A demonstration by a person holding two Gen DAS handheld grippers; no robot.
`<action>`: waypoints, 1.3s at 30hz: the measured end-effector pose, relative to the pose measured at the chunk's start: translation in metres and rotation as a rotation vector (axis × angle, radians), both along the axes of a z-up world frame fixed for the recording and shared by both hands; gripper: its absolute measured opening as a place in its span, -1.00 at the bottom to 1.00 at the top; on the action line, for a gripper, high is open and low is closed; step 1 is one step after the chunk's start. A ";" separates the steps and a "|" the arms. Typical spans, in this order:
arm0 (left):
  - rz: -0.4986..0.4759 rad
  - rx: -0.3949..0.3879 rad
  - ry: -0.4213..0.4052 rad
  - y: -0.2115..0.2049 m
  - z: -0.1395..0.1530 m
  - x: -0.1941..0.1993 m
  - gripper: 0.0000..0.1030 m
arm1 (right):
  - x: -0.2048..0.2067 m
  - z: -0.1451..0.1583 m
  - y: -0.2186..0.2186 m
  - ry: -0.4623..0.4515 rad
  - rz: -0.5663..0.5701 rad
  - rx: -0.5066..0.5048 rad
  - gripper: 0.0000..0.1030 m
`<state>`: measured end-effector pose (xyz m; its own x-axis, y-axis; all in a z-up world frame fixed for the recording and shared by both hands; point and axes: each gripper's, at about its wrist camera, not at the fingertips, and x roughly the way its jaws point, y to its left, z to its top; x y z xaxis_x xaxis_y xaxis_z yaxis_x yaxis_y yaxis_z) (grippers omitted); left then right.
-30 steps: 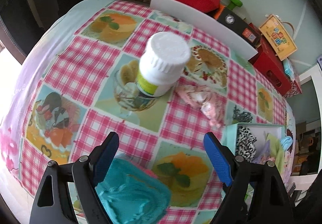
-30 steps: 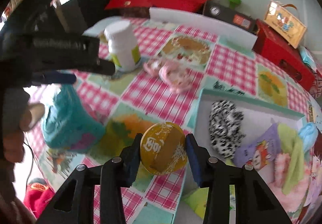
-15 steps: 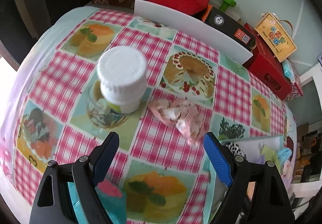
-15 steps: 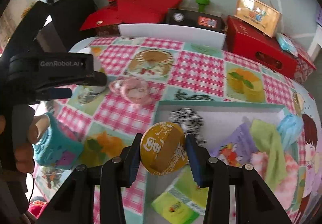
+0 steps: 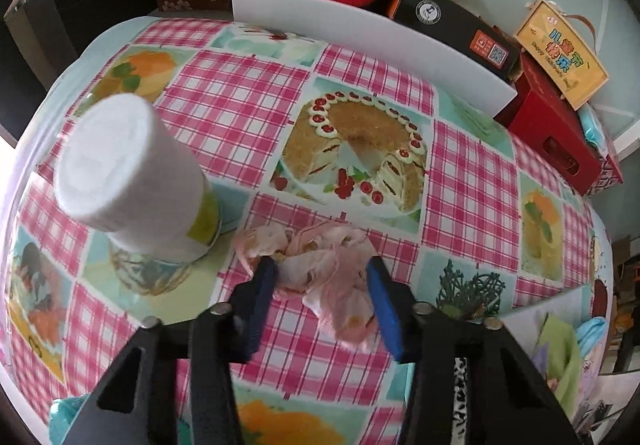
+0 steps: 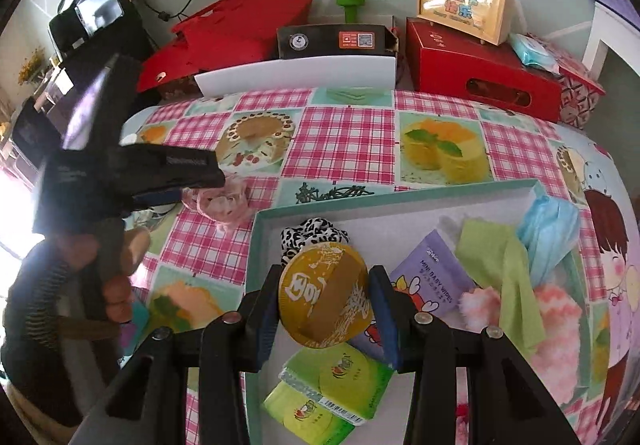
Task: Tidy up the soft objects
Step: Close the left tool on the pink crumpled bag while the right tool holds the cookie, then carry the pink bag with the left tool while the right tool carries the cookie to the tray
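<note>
The pink scrunchie (image 5: 320, 265), a crumpled ring of sheer, glossy fabric, lies on the slick checked tablecloth (image 5: 240, 93) just beside the white ribbed-cap bottle (image 5: 132, 181), which stands upright on a printed dessert square. The left gripper (image 5: 320, 277) straddles the scrunchie, its blue ridged pads on either side; the jaws are closing, the fabric between them, though whether the pads already press it cannot be told. A second ago those jaws stood wide over a teal cloth nearer the table's edge, with the bottle farther ahead. The right gripper (image 6: 324, 305) is clenched on a round gold disc (image 6: 324, 297), flat and shiny with pale lettering, held tilted above the shallow teal-rimmed tray (image 6: 400, 197), well away from the bottle. In the tray lie a zebra-print scrunchie (image 6: 308, 231), a lilac baby-wipes packet (image 6: 436, 273), a green cloth (image 6: 504, 265), a blue face mask (image 6: 548, 221), fluffy pink pompoms (image 6: 556, 309) and green tissue packs (image 6: 332, 385). Earlier the disc hung over the tablecloth short of the tray.
</note>
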<state>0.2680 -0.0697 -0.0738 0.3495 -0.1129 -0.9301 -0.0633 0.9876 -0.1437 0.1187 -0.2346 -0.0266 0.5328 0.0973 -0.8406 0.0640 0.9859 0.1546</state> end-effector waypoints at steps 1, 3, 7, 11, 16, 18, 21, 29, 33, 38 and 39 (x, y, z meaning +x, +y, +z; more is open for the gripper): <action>0.004 -0.002 -0.001 0.000 -0.003 0.001 -0.16 | 0.000 0.000 -0.001 0.000 -0.003 0.003 -0.12; 0.015 -0.016 0.003 0.002 -0.009 0.002 -0.24 | -0.001 0.000 -0.002 0.000 -0.007 0.006 -0.12; 0.025 -0.022 0.004 0.006 -0.018 0.002 -0.55 | -0.001 0.001 -0.001 0.001 -0.006 0.007 -0.12; 0.022 -0.025 -0.012 0.006 -0.017 -0.001 -0.72 | -0.001 0.002 -0.003 -0.001 -0.007 0.009 -0.12; 0.001 -0.046 -0.024 0.006 -0.014 -0.009 -0.75 | -0.002 0.001 -0.006 -0.001 -0.016 0.018 -0.12; -0.008 -0.064 -0.029 0.003 -0.010 -0.013 -0.76 | -0.003 0.001 -0.007 -0.001 -0.020 0.022 -0.12; -0.017 -0.109 -0.036 0.005 -0.004 -0.016 -0.77 | -0.005 0.003 -0.012 -0.006 -0.031 0.033 -0.12; -0.009 -0.174 -0.061 0.015 0.009 -0.018 -0.77 | -0.008 0.001 -0.023 -0.004 -0.065 0.058 -0.12; -0.024 -0.222 -0.099 0.017 0.031 -0.031 -0.77 | -0.010 0.003 -0.030 -0.009 -0.082 0.062 -0.12; -0.113 -0.259 -0.173 0.001 0.066 -0.062 -0.77 | -0.020 0.011 -0.047 -0.033 -0.135 0.047 -0.12; -0.133 -0.268 -0.174 -0.004 0.070 -0.067 -0.77 | -0.023 0.011 -0.052 -0.033 -0.148 0.044 -0.12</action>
